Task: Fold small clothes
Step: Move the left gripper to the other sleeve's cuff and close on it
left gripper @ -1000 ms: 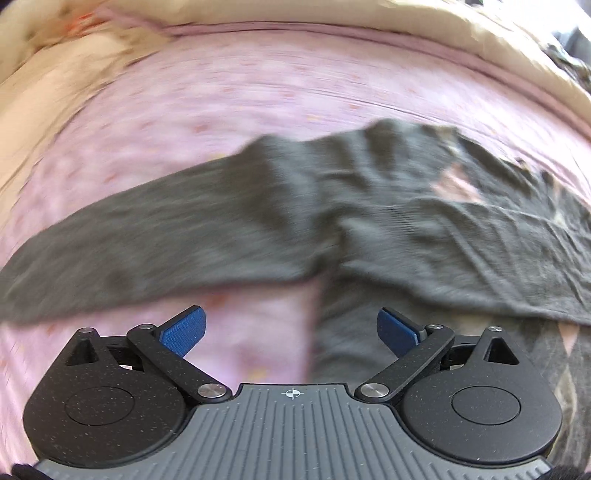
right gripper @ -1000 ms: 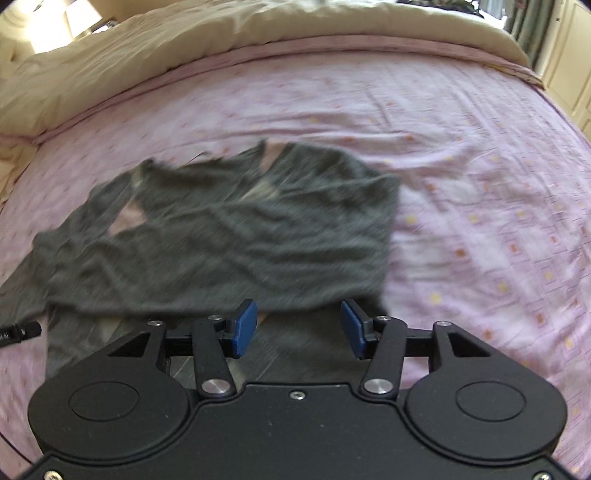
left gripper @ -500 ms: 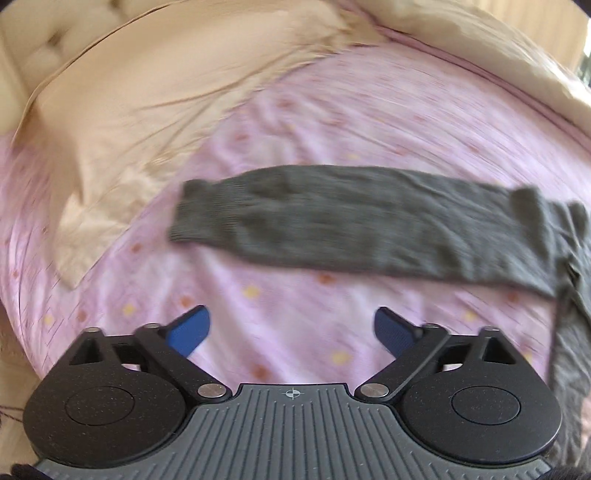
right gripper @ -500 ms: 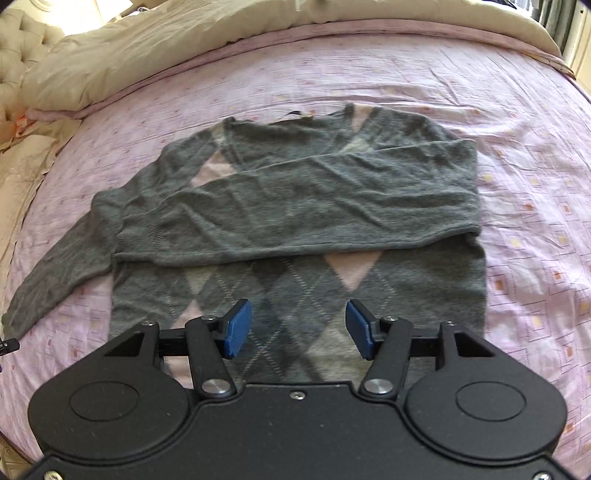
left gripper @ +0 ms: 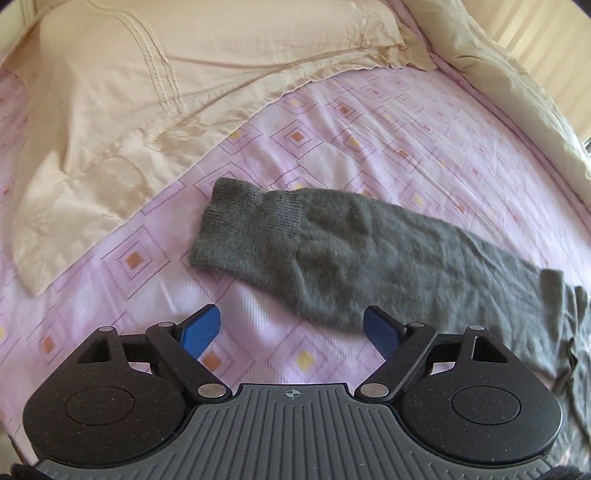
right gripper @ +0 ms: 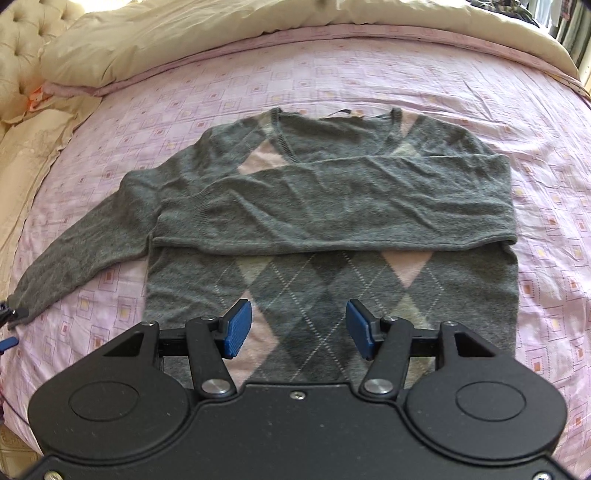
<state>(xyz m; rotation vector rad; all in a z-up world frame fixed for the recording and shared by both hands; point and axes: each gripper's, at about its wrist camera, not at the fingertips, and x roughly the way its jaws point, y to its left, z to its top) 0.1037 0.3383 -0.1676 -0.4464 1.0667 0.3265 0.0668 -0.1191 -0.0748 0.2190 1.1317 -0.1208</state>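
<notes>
1. Grey knit, the sweater [right gripper: 328,206] lies flat mid-bed, neckline toward the cream duvet [right gripper: 184,33].
2. One sleeve is folded across the chest; the other sleeve [left gripper: 332,251] stretches toward the pillow [left gripper: 147,74] (long axis crosswise).
3. Left gripper [left gripper: 291,332] and right gripper [right gripper: 295,328] both hover with jaws spread, empty.
4. The left should pinch the cuff squarely and carry it across level.

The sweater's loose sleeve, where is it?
In the left wrist view the sleeve lies flat on the pink sheet, just ahead of the open left gripper, its cuff near the cream pillow.
</notes>
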